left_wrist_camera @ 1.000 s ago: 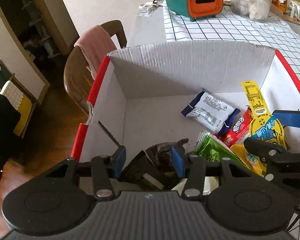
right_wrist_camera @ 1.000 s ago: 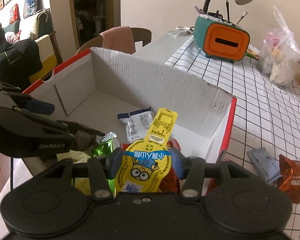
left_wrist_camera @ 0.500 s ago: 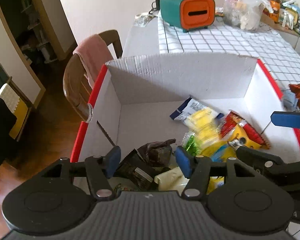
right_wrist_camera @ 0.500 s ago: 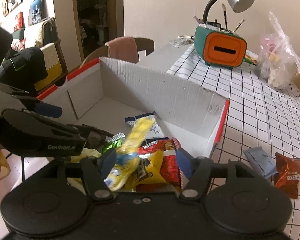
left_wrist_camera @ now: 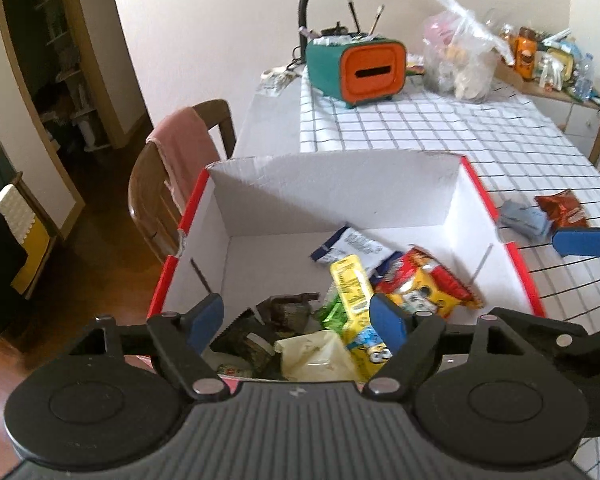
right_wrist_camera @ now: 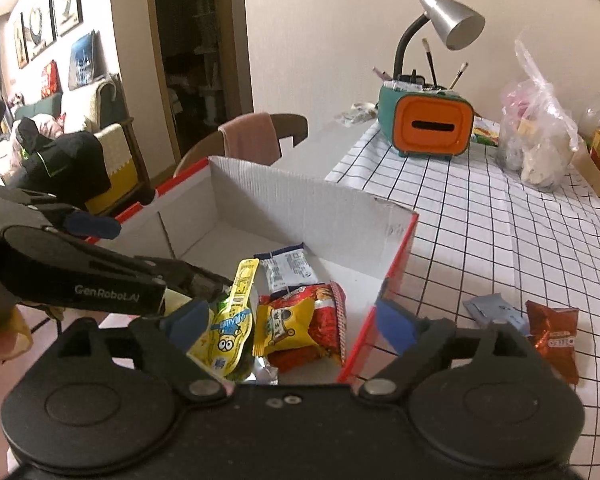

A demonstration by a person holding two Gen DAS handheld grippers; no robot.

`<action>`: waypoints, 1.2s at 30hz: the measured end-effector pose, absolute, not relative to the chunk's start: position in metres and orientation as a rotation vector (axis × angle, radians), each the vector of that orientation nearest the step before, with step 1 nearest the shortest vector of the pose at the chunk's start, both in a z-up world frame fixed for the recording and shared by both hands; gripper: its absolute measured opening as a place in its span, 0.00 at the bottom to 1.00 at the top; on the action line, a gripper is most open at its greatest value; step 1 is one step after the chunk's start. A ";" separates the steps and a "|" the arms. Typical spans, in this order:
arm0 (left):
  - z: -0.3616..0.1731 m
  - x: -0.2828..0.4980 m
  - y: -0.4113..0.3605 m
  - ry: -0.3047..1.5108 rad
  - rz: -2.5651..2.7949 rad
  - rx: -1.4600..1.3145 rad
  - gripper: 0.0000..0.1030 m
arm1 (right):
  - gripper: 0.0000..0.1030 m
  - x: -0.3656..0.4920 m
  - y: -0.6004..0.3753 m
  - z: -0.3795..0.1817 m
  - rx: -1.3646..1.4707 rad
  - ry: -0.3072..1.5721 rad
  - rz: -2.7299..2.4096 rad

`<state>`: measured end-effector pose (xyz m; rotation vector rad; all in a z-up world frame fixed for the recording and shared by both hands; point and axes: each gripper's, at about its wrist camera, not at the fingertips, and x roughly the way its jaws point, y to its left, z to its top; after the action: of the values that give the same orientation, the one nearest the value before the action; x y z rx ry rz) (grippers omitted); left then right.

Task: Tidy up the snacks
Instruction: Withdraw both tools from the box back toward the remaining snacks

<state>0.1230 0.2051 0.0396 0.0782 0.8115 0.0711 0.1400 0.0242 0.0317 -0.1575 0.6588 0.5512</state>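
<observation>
Left tool (left_wrist_camera: 296,318) and right tool (right_wrist_camera: 290,322) both hover above the near end of the cardboard box (left_wrist_camera: 340,196), jaws just spread wide, nothing between them. Yellow cartoon pouch (right_wrist_camera: 228,328), dark wrapper (left_wrist_camera: 260,332) and other snacks lie inside. Orange packet (right_wrist_camera: 554,338) and grey-blue packet (right_wrist_camera: 490,312) sit on the checked surface (right_wrist_camera: 500,232), right of the box.

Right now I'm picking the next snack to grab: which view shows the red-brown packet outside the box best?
The right wrist view: the red-brown packet lies whole and near on the checked cloth, its print visible. In the left wrist view the packet is smaller, blurred, near the edge, beyond the box.
</observation>
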 end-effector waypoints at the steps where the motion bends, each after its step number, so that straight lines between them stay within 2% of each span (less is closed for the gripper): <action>1: 0.041 0.121 0.203 0.806 0.064 0.076 0.80 | 0.88 0.138 0.020 0.033 -0.152 0.656 0.551; 4: 0.046 0.114 0.194 0.782 0.043 0.067 0.82 | 0.90 0.131 0.006 0.035 -0.133 0.652 0.550; 6: 0.048 0.109 0.187 0.771 0.025 0.063 0.83 | 0.98 0.126 -0.004 0.037 -0.117 0.638 0.546; 24: 0.051 0.106 0.079 0.746 -0.137 0.065 0.85 | 0.99 0.106 -0.139 0.044 0.002 0.601 0.345; 36: 0.037 0.157 -0.005 0.817 -0.128 0.071 0.85 | 0.99 0.137 -0.220 0.016 -0.001 0.657 0.229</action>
<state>0.1569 -0.0047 0.0366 0.0707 0.8173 -0.1283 0.1366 -0.2201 0.0155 -0.0005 0.6573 0.2290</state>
